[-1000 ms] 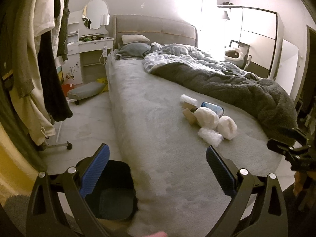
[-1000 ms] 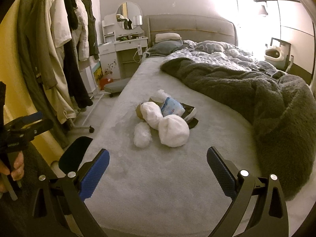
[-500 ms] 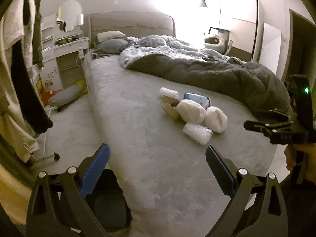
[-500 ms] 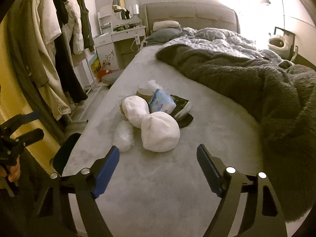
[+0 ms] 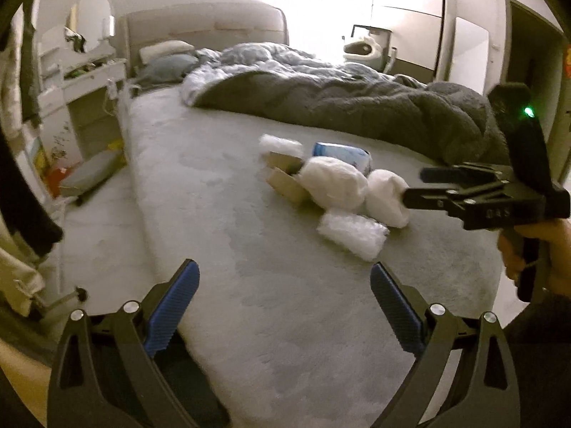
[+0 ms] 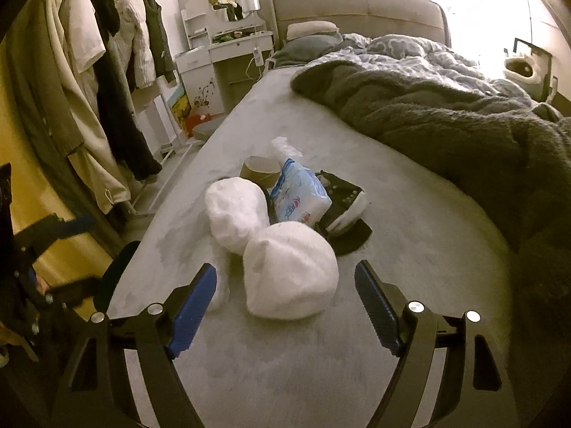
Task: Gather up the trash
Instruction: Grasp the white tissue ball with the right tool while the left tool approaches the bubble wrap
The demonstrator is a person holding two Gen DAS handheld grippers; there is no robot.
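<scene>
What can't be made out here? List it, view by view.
- Left wrist view: bin cut off behind the left gripper; only a dark shape.
- Left wrist view: blue-and-white packet half hidden by the white wads.
- Right wrist view: bubble wrap behind the right gripper.
- Right wrist view: packet print too small.

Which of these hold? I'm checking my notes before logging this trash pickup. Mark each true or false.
1. Both tongs are empty. True: the left tongs and right tongs grip nothing.
2. The trash pile lies on the floor. False: it lies on the bed.
3. A cardboard tube lies in the pile. True.
4. The nearest white wad is clamped by the right tongs. False: the pads stand apart from it.
</scene>
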